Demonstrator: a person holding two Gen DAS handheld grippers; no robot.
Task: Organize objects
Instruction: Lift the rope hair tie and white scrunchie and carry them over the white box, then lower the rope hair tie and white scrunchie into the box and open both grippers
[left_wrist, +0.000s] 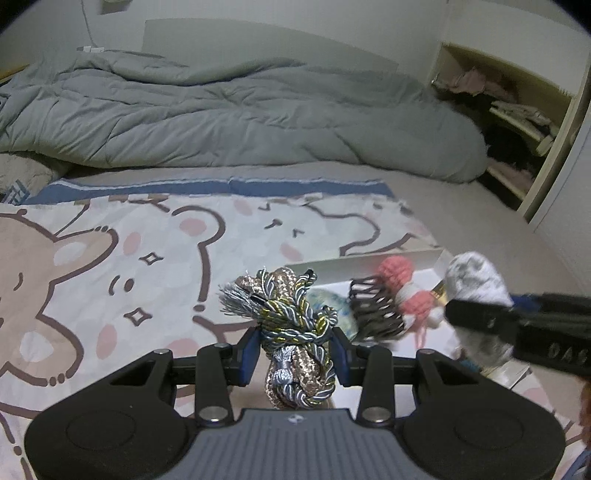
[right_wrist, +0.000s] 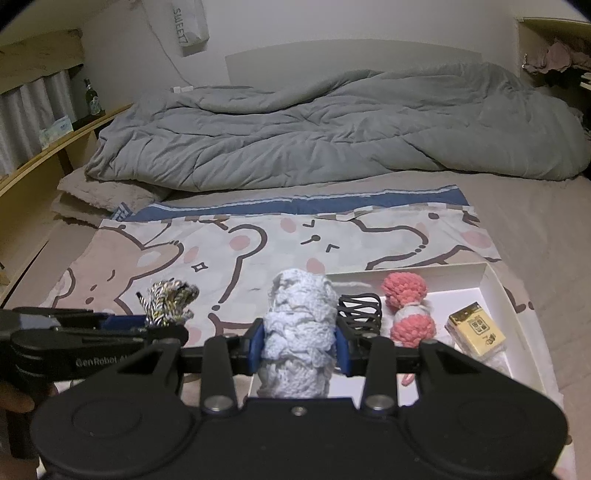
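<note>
The left gripper (left_wrist: 295, 347) is clenched around a bundle of braided cord (left_wrist: 291, 325), held above the bear-print sheet (left_wrist: 110, 266) just left of the white tray (right_wrist: 513, 295). The right gripper (right_wrist: 299, 350) grips a pale blue knitted roll (right_wrist: 299, 332) over the tray's near left part. Inside the tray lie a black hair claw (right_wrist: 360, 310), a pink-and-white yarn piece (right_wrist: 406, 310) and a small yellow box (right_wrist: 476, 328).

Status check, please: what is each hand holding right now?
Left gripper shut on braided cord bundle. Right gripper shut on pale knitted roll. White tray ahead, nothing blocking.
</note>
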